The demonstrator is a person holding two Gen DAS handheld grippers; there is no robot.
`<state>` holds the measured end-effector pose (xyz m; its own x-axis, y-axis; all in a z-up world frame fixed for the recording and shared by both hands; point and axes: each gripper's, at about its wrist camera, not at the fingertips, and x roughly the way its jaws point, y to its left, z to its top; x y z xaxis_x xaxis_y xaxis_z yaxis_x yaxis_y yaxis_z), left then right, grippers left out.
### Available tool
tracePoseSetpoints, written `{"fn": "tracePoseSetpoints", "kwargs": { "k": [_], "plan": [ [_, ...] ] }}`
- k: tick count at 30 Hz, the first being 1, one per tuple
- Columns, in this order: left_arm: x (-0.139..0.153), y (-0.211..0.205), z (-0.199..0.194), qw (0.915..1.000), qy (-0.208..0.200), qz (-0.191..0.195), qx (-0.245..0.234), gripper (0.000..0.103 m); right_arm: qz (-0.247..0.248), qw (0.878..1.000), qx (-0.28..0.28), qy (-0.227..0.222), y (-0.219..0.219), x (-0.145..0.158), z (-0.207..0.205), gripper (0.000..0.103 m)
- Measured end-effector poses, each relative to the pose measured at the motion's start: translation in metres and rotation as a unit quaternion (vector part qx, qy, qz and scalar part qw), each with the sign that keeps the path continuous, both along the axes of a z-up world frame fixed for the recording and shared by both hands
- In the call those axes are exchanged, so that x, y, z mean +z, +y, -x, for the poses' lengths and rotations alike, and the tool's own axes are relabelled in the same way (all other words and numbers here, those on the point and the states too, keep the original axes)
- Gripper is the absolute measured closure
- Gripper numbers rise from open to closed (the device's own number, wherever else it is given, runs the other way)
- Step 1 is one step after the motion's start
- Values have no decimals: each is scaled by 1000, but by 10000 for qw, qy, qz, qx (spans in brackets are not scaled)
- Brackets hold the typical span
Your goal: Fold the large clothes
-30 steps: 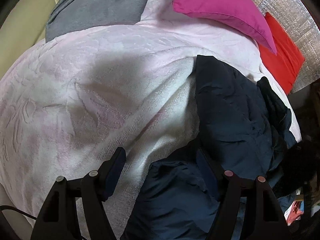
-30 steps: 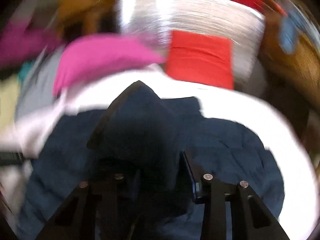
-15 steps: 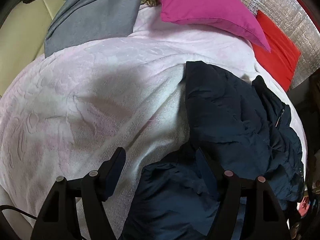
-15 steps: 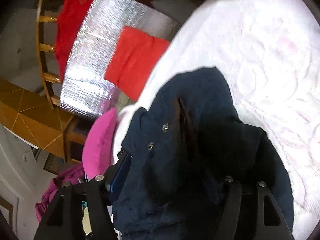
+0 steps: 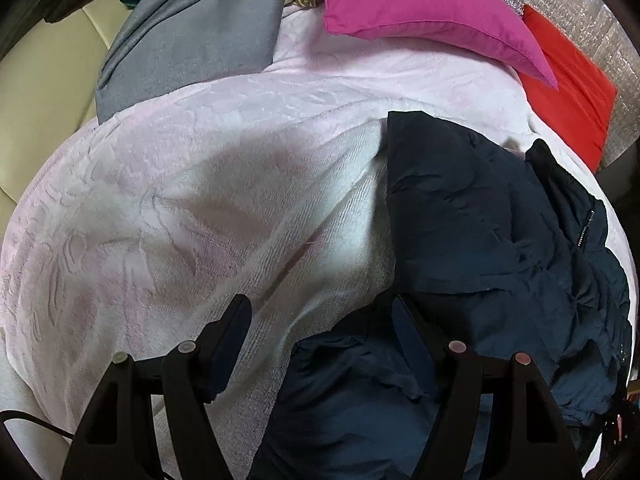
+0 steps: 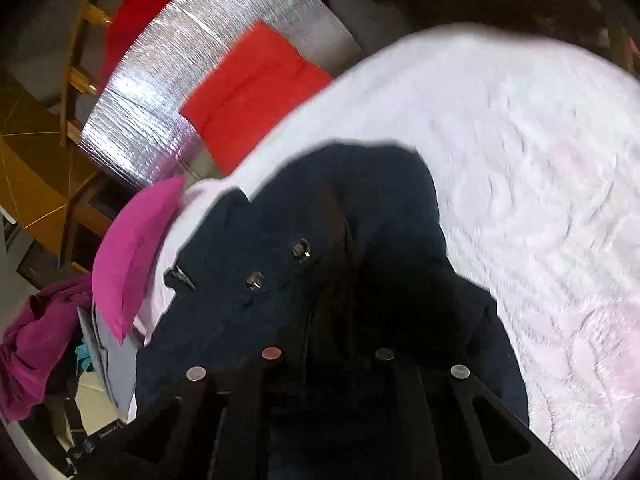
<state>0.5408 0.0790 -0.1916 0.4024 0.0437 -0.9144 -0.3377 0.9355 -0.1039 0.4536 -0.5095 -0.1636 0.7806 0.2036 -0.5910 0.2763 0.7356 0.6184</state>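
A dark navy padded jacket (image 5: 496, 240) lies crumpled on a pale pink bedspread (image 5: 200, 184), on the right of the left wrist view. My left gripper (image 5: 320, 324) is open, hovering over the jacket's near edge with its right finger above the fabric. In the right wrist view the jacket (image 6: 320, 232), with two metal snaps showing, fills the middle. My right gripper (image 6: 328, 352) has its fingers drawn close together and buried in the dark fabric, shut on the jacket.
A magenta pillow (image 5: 416, 4) and a red cushion (image 5: 568, 92) lie at the head of the bed against a silver foil panel (image 6: 192, 80). A grey garment (image 5: 200, 28) lies at the far left. Bare bedspread (image 6: 540, 200) spreads to the right.
My right gripper swung round sharply and closed from wide open onto the jacket fabric. The left gripper stayed open and barely shifted; the jacket's right side settled lower.
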Motion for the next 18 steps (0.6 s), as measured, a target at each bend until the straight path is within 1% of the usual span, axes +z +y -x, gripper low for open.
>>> {"fn": "tracePoseSetpoints", "kwargs": {
  "k": [1,3,5,6,7,8,9,11,13,14,15,17,18],
  "plan": [
    [1,0,0,10000,-20,-23,-7,30,-22,10000,29,-77,-4,6,4,85],
    [6,0,1,9999,-112,-79,-9,30,23,9997,-16,-245,-12,17,13,83],
    [15,0,2,9995,-300,-90,-6,30,115,9989,-112,-435,-22,27,20,77],
    [18,1,3,9992,-378,-95,-6,30,147,9986,-182,-480,-25,31,24,60],
    [23,0,4,9986,-528,-78,-13,30,178,9982,-280,-498,-31,36,29,29],
    [26,0,4,9981,-611,-25,-28,30,209,9976,-394,-529,-37,37,33,20],
    [27,-1,3,9978,-651,67,-53,30,232,9974,-438,-531,-43,38,33,18],
    [22,-3,-1,9974,-631,316,-131,29,248,9985,-358,-326,-50,35,24,18],
    [13,-7,-7,9965,-481,632,-257,29,158,9997,-193,25,-56,22,6,18],
    [9,-10,-8,9963,-400,707,-291,29,119,9997,-141,181,-56,16,-2,18],
    [4,-12,-11,9965,-317,714,-303,29,45,9996,-36,277,-55,11,-9,18],
    [1,-15,-14,9974,-257,607,-293,29,-38,9991,230,342,-48,4,-19,19],
    [0,-16,-15,9978,-222,569,-276,29,172,9985,326,411,-42,4,-25,26]
  ]
}}
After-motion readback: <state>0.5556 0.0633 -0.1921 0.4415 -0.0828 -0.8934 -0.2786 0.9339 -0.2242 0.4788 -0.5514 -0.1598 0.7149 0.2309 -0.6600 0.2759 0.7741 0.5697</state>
